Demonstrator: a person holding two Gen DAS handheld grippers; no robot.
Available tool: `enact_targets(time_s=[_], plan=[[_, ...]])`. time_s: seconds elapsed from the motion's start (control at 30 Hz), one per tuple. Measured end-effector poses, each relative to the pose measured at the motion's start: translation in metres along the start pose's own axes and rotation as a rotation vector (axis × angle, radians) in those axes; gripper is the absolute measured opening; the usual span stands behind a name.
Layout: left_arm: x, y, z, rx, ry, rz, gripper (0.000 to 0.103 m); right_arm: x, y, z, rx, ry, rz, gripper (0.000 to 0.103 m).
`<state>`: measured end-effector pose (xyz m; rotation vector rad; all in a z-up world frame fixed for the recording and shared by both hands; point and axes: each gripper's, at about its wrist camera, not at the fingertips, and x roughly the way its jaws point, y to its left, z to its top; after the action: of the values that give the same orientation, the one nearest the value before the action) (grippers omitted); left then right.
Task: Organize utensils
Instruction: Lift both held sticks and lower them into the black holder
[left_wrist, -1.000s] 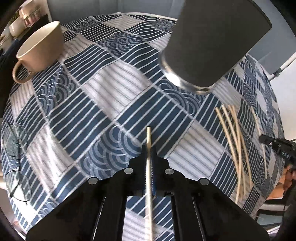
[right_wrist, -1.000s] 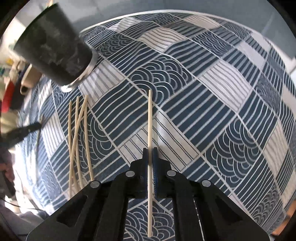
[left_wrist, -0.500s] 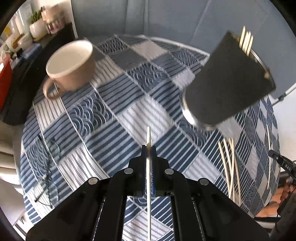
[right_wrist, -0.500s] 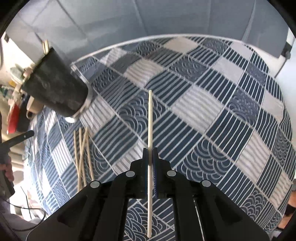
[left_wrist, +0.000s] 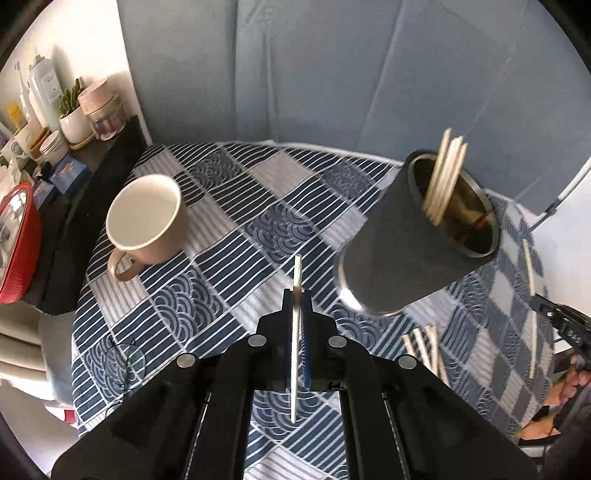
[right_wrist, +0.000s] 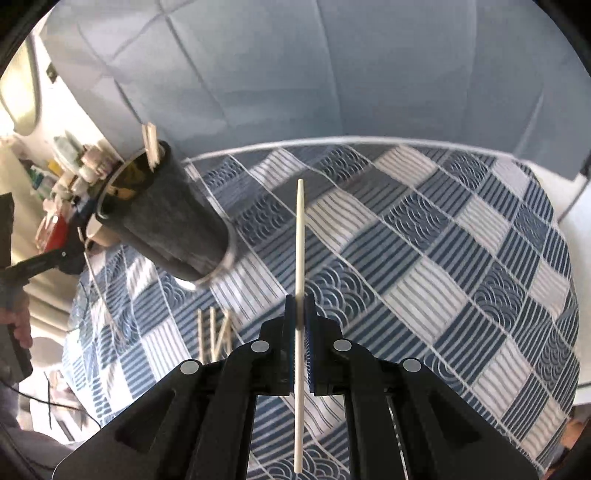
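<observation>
left hand-held gripper (left_wrist: 297, 295) is pinching one chopstick (left_wrist: 295, 332) near its middle, jaws pressed tight on it, tip poking out fwd and the tail hanging back under the body. right hand-held gripper (right_wrist: 300, 302) does the same w/ a second chopstick (right_wrist: 300, 258), but this one sticks out much further ahead of the jaws. both are held up off the tabletop (right_wrist: 443, 258), pointing steeply down.

target looks to be the dark cup holder (left_wrist: 417, 236), standing between the two grippers, w/ a few chopsticks (left_wrist: 445, 173) already leaning inside. more loose chopsticks (left_wrist: 424, 347) lie on the checked cloth just below its base. the beige mug (left_wrist: 146, 221) sits well apart on the left, empty, prob not the goal.

to do this step well:
- go one at a time; two sticks arriving at one mouth together will clash.
- get each tip above the rim before tilting down, else it knocks the wall and the tall cup may tip.
- aim for the open side of the mouth, away from the leaning bundle.
- right stick has a long lead, so its tip can enter early; left one is short fwd, so the jaws must come close to the rim.
- loosen only once the tip is well inside; thin round sticks slip and roll.

cup interior is blurred, so can't tell how much room is left.
</observation>
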<state>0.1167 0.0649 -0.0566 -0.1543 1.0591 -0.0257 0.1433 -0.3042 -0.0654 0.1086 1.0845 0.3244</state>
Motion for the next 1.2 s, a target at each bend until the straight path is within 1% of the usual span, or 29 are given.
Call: enact_targets(time_s=[0.23,0.33,0.5,0.63,0.83,1.03,1.13,1.2], plan=[[-0.022,-0.004,0.007,-0.01,-0.05,-0.043,0.003,-0.013,0.02,0.02,-0.041,-0.059,0.053,0.004],[-0.033,-0.006,0.013,-0.003,-0.084,-0.043,0.0,-0.019,0.03,0.033,-0.061,-0.088,0.075,0.005],[-0.05,-0.01,0.025,0.004,-0.13,-0.057,0.0,-0.033,0.049,0.056,-0.115,-0.139,0.104,0.004],[-0.06,-0.016,0.034,0.025,-0.162,-0.056,0.0,-0.041,0.06,0.071,-0.143,-0.163,0.115,0.005],[-0.059,-0.016,0.039,0.02,-0.158,-0.052,0.0,-0.043,0.068,0.081,-0.166,-0.171,0.132,0.005],[-0.05,-0.017,0.043,0.025,-0.133,-0.052,0.0,-0.039,0.073,0.085,-0.171,-0.164,0.133,0.005],[-0.043,-0.015,0.046,0.021,-0.112,-0.068,0.0,-0.036,0.073,0.088,-0.165,-0.159,0.134,0.005],[-0.038,-0.014,0.051,0.023,-0.103,-0.073,0.0,-0.037,0.073,0.092,-0.144,-0.181,0.15,0.005]])
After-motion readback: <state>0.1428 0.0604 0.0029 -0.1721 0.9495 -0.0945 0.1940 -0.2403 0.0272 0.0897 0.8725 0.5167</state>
